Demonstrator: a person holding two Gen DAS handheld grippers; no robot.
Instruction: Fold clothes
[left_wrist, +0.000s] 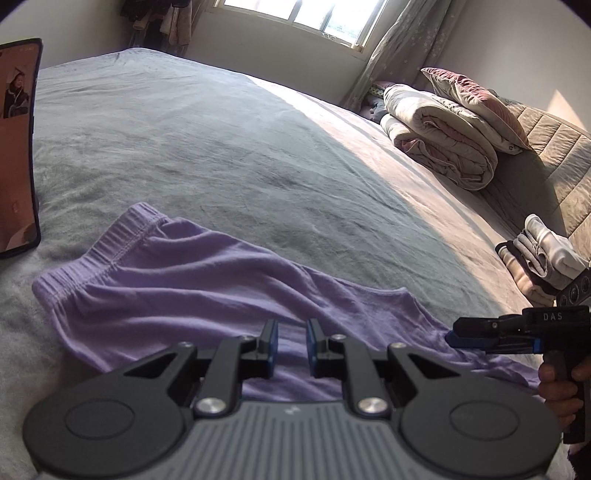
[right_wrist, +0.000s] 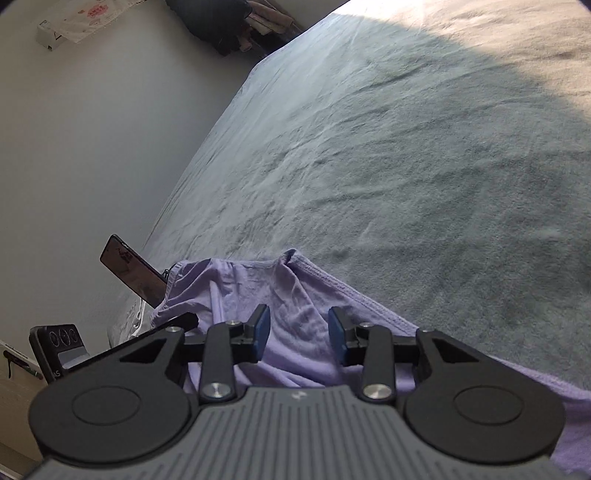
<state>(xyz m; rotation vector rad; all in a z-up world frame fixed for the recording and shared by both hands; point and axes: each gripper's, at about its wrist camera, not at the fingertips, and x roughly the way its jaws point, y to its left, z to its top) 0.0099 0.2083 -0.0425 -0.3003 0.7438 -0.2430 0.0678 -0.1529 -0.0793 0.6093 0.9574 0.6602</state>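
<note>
The lilac shorts (left_wrist: 192, 295) lie spread and rumpled on the grey bedspread (left_wrist: 207, 147), near the edge closest to you, waistband toward the phone (left_wrist: 18, 147) propped at the left. No crease has been laid in them yet, so by my judgement this garment is at its start: it needs smoothing, then folding over.

Your left gripper (left_wrist: 291, 345) hovers low over the near hem, its jaws narrow, with cloth showing through the gap behind them but nothing pinched. Your right gripper (right_wrist: 299, 334) comes in from the right side, its jaws partly apart and empty, hanging above the fabric.

Further out, a small stack of folded clothes (left_wrist: 543, 258) sits at the right of the bed, which suggests part of the job is finished. Beyond it, a rolled quilt (left_wrist: 439, 136) and a pillow (left_wrist: 476, 99) rest under the window.
</note>
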